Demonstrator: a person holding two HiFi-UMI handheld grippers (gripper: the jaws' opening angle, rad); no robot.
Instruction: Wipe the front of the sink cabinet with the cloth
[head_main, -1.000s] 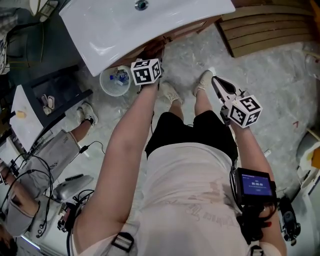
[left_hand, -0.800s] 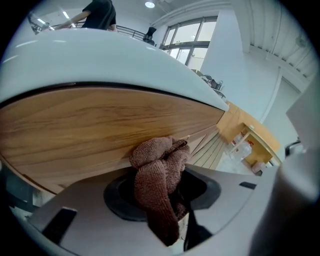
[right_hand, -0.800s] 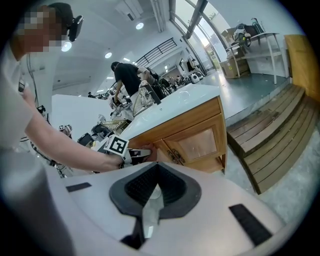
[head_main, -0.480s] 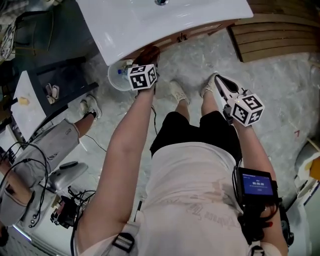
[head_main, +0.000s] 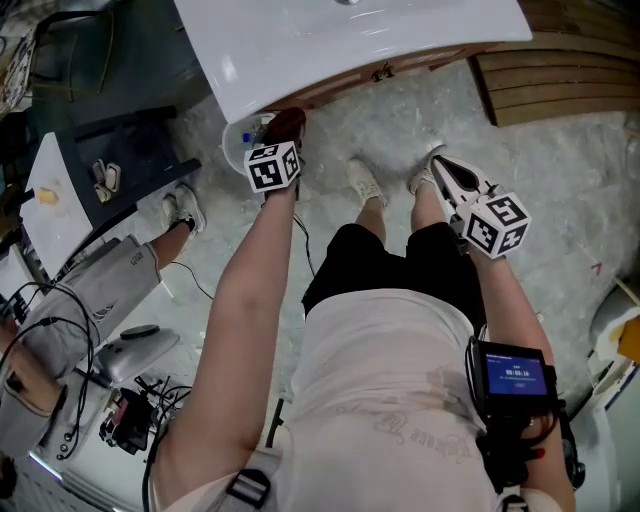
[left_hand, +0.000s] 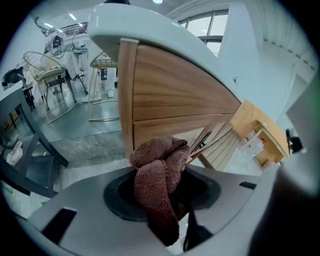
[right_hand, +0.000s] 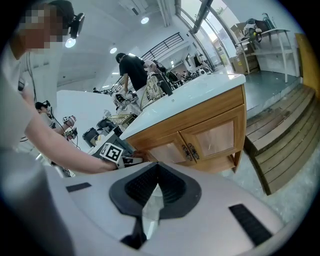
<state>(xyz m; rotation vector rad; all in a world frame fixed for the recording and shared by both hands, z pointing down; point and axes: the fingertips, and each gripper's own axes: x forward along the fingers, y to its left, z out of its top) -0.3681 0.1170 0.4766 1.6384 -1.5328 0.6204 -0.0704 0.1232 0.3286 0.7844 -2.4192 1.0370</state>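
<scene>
The left tool (left_hand: 161, 172), clamped on the brown cloth (left_hand: 155, 150), sits just before the sink cabinet front (left_hand: 170, 95); the closed, empty right tool (right_hand: 151, 202) hangs well back.

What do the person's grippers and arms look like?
The left gripper and right gripper have light grey bodies, each topped by a white cube with black square markers. Arms bare; a black unit with blue screen on the right forearm.
</scene>
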